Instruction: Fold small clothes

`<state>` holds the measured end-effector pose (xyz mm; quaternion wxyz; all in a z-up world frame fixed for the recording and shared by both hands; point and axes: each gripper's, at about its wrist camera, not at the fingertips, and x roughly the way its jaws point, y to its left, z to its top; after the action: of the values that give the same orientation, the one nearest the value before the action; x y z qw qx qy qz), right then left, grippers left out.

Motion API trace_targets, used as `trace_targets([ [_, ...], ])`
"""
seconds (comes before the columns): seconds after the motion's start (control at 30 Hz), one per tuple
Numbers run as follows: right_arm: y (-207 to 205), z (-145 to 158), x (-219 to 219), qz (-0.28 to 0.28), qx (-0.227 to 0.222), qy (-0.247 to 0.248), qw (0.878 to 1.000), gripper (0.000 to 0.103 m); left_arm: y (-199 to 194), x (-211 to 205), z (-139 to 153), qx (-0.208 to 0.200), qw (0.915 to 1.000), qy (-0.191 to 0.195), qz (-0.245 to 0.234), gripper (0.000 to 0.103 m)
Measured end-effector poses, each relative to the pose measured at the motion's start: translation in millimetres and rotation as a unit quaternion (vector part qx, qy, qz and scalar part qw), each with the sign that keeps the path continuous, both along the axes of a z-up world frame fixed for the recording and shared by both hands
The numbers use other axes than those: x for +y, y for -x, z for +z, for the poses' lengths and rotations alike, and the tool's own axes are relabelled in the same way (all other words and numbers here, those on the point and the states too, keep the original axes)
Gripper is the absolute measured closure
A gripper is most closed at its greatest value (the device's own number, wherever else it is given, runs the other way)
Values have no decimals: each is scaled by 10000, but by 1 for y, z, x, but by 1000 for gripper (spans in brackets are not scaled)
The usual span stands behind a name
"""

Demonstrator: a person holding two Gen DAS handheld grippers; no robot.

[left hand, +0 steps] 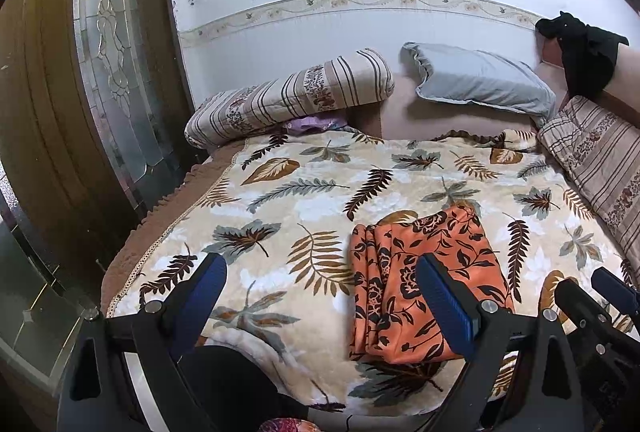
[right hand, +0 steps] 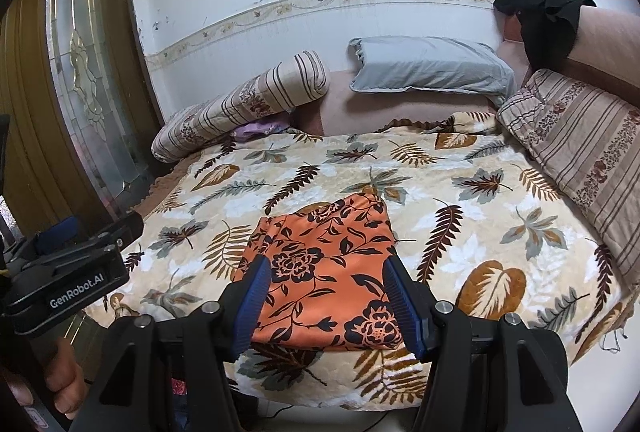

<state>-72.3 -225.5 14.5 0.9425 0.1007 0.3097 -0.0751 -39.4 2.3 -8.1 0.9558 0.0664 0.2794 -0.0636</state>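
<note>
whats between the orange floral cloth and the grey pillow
Only bare leaf-print blanket, then a strip of pinkish bed surface below the grey pillow. Nothing else lies beyond the orange floral cloth; the right wrist view shows it best.

"GenRobot.AI" stands on the left gripper (right hand: 72,232) body.

Open blanket (right hand: 360,167) is seen all round the cloth (right hand: 320,264): wide strip to its left, right & beyond. Far edge is blocked by a striped bolster (right hand: 248,103) & grey pillow (right hand: 428,65); right side by a striped cushion (right hand: 576,143). Door (right hand: 80,79) stands close along bed's left edge. Left gripper (right hand: 80,264) is held just left of cloth, near edge.
</note>
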Motion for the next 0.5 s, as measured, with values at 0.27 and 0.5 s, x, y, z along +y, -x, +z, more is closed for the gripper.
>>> trace_targets([
  [0.27, -9, -8, 4, 25, 111, 33, 9999, 41, -11, 5, -10, 118, 9999, 37, -14, 8],
  [0.5, -22, -18, 6, 80, 214, 29, 9997, 41, -20, 4, -20, 244, 9997, 13, -55, 8],
])
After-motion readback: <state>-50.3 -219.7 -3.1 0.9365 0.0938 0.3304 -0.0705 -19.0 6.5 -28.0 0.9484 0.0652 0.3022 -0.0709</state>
